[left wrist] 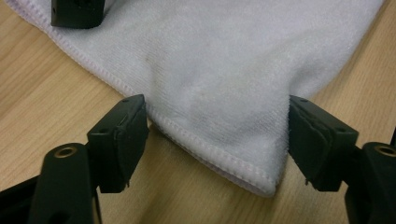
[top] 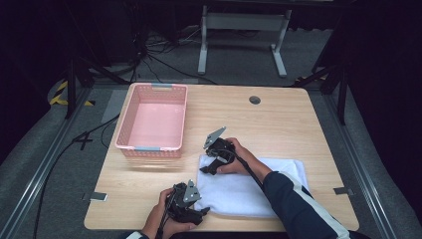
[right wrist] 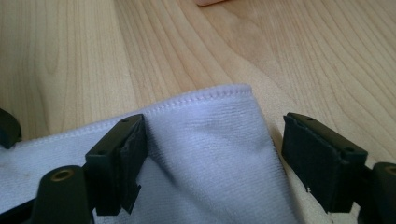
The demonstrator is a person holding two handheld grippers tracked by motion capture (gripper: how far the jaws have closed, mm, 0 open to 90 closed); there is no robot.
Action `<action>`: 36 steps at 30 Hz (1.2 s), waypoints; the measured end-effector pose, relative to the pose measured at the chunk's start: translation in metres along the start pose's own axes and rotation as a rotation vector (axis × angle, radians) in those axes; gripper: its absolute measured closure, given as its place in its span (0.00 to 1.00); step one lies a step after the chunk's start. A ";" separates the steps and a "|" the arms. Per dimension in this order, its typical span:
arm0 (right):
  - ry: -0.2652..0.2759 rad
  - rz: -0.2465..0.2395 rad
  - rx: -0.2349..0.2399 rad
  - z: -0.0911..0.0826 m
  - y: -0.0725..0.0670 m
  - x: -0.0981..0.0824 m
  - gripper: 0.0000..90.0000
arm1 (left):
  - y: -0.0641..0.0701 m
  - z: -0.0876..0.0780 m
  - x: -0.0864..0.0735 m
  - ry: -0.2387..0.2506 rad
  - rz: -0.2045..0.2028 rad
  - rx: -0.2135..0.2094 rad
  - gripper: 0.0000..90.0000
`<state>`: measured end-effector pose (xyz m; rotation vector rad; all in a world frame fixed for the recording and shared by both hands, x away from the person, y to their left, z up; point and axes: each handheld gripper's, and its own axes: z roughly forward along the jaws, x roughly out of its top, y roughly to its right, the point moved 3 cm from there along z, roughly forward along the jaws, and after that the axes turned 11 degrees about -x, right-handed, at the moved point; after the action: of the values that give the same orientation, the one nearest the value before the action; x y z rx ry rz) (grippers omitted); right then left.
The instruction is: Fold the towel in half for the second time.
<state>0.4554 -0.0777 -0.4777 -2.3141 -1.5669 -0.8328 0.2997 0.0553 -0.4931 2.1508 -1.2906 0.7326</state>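
White terry cloth, a folded towel (top: pixel 251 186), lies flat on the near right part of the wooden table (top: pixel 278 119), well apart from the pink basket (top: pixel 130 129) that stands empty at the far left. The left gripper (top: pixel 198 211) sits low at the towel's near left corner, and in the left gripper view that corner (left wrist: pixel 261 179) lies between its jaws, which stand spread with neither pad pressing the cloth. The right gripper (top: pixel 208 170) rests at the far left corner; in the right gripper view its jaws also stand wide, the stitched hem (right wrist: pixel 205 95) running between them and one pad just beside the fabric. Placing one tool at each corner of the same short edge looks like preparation for lifting that edge evenly, probably to fold or carry the towel without letting it sag or twist.
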 end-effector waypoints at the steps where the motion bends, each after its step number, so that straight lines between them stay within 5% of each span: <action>1: 0.005 -0.001 0.003 0.000 0.001 0.000 0.25 | 0.000 0.000 0.001 -0.002 0.000 -0.001 0.36; 7: -0.012 -0.037 0.067 -0.004 -0.005 0.004 0.59 | -0.001 -0.001 0.005 0.000 0.014 0.000 0.69; 11: -0.028 -0.044 0.109 -0.005 -0.008 0.006 0.78 | -0.002 -0.005 0.003 -0.017 0.013 0.009 0.75; 21: 0.046 -0.088 0.096 -0.004 -0.025 0.034 0.82 | -0.009 -0.035 -0.013 -0.005 -0.016 0.058 0.76; 28: 0.147 -0.091 0.099 -0.034 -0.025 0.047 0.82 | 0.002 -0.046 0.008 0.056 0.102 0.081 0.77; 36: 0.273 -0.055 0.097 -0.099 0.001 0.016 0.82 | 0.023 -0.035 0.063 0.099 0.281 0.038 0.77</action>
<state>0.4279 -0.1132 -0.3876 -2.0007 -1.5205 -1.0138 0.2979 0.0306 -0.4211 1.9554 -1.5547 0.9701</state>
